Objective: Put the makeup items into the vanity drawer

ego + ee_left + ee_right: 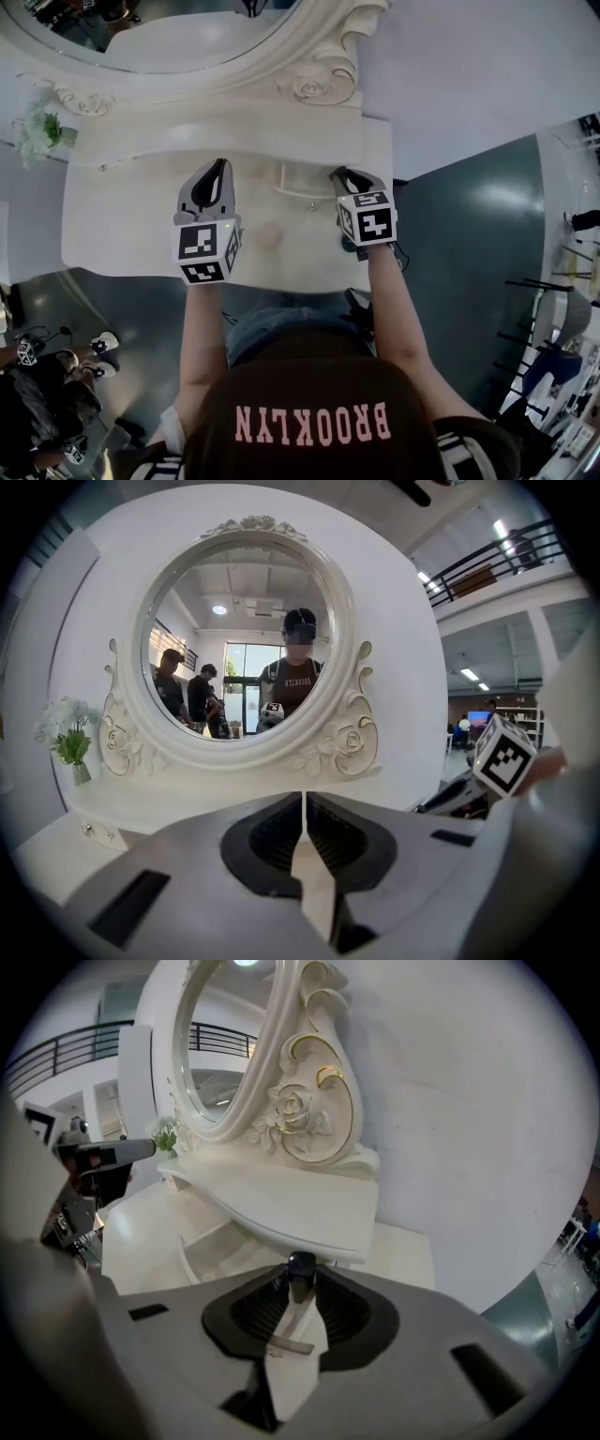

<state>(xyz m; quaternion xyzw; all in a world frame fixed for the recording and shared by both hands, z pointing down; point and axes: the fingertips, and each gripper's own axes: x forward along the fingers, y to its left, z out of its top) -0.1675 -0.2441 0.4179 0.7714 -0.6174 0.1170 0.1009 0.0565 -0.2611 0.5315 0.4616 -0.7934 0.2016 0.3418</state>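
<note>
A: Why is the drawer [302,194] of the big white vanity [225,141] pulled out over the tabletop [122,230]?
B: So things can drop in, I think; the right gripper [300,1277] tips down by it, fingers [258,1312] squeezing a thin makeup stick [301,1264]; the left gripper [305,808] waits nearby, fingers [267,836] pressed together with nothing inside.
A: Any words?
B: The shirt [314,422] says BROOKLYN.

slim makeup item [301,1266]: dark cap, grey body, pinched upright in right gripper [300,1276] | vanity drawer [298,180]: white, pulled open, below it
</note>
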